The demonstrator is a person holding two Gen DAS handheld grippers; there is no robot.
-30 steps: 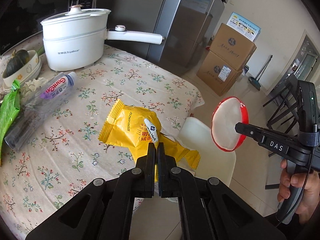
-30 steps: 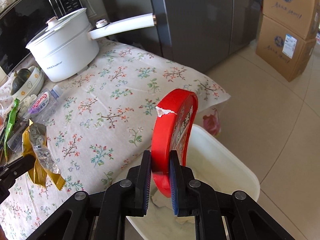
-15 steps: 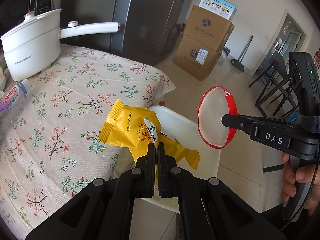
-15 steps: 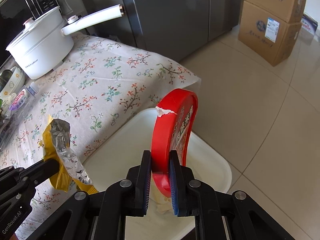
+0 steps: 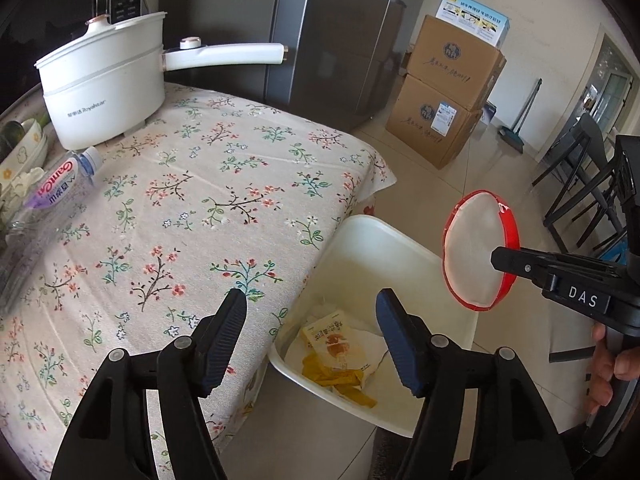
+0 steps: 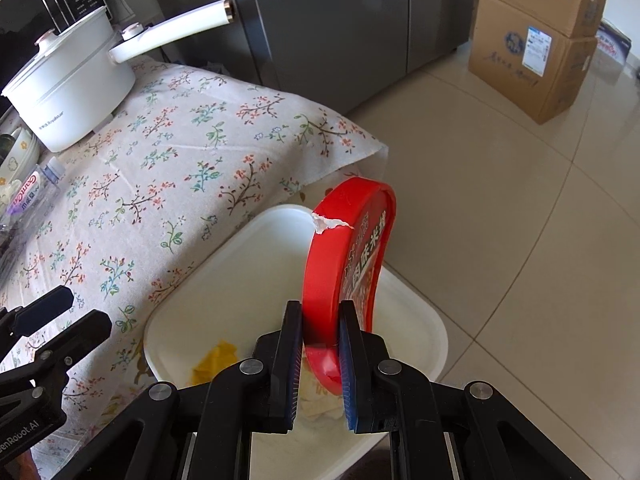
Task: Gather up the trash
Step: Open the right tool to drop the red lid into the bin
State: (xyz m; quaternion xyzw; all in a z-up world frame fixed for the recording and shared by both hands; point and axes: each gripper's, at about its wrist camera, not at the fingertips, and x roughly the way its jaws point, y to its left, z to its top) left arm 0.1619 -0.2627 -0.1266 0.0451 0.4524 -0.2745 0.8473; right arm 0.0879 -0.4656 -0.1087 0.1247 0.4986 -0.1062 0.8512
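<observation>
My left gripper [image 5: 310,318] hangs over the near corner of the white trash bin [image 5: 384,236], its jaws opening with nothing between them. The yellow snack wrapper [image 5: 338,374] lies at the bottom of the bin among other wrappers. My right gripper [image 6: 320,338] is shut on a red round lid [image 6: 344,256], held on edge above the white bin [image 6: 224,280]. In the left wrist view the red lid [image 5: 478,252] shows its white underside, at the right of the bin. The left gripper [image 6: 64,312] appears at the left edge of the right wrist view.
A flowered tablecloth [image 5: 192,208] covers the table beside the bin. On it stand a white pot with a long handle [image 5: 104,80], a plastic bottle [image 5: 52,192] and bowls [image 5: 20,148]. Cardboard boxes [image 5: 448,92] and dark chairs [image 5: 580,184] stand on the tiled floor.
The left gripper has opened and let go of the yellow wrapper, which has dropped into the bin. Both grippers have come closer over the bin. The right gripper still holds the lid.
</observation>
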